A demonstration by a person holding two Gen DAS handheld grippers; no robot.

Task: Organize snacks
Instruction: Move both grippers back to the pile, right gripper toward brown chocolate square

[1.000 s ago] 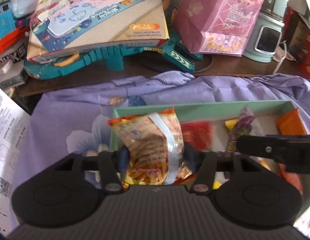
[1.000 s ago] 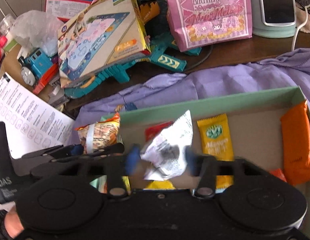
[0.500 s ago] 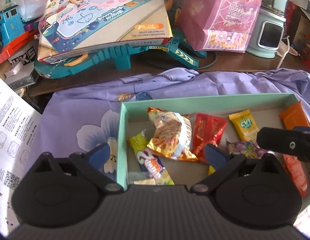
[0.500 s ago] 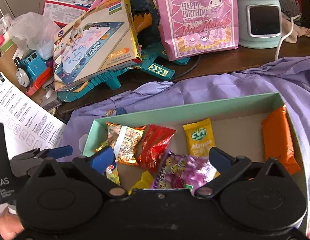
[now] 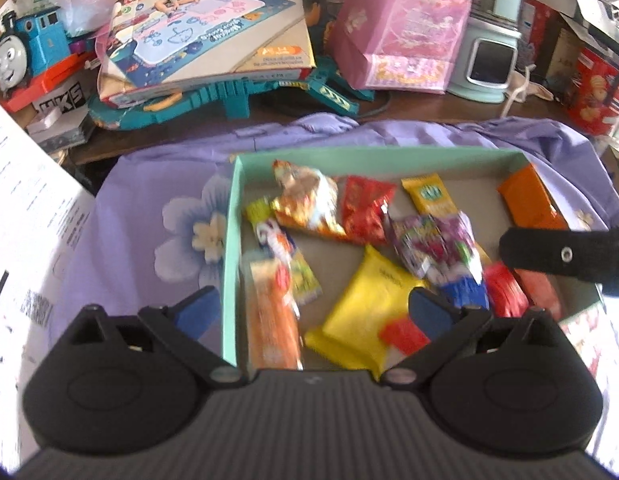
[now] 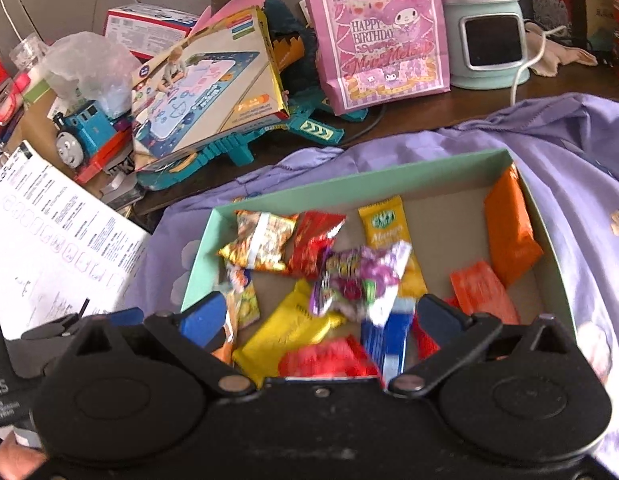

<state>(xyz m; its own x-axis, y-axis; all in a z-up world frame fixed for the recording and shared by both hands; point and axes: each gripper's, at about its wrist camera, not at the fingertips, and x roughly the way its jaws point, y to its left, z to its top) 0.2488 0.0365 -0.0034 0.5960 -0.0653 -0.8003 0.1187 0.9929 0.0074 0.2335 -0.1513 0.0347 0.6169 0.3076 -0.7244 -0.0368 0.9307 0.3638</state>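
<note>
Now both claws hang spread and empty above the near edge of the green box (image 5: 229,240), which sits on a lilac cloth (image 5: 149,184) over the tabletop, so the snacks lie together in one place. In the left wrist view the left claw (image 5: 313,304) straddles the box's left wall, with an orange-and-white chip bag (image 5: 305,204) at about 12 o'clock and a yellow packet (image 5: 365,304) just ahead. In the right wrist view the right claw (image 6: 321,316) frames a purple candy bag (image 6: 357,280) that lies across other wrappers, and an orange packet (image 6: 509,224) leans against the far right wall at 1 o'clock. Seemingly the sorting is well along. Nearest wrappers are blurred, and the claw bodies hide the box's near wall.
</note>
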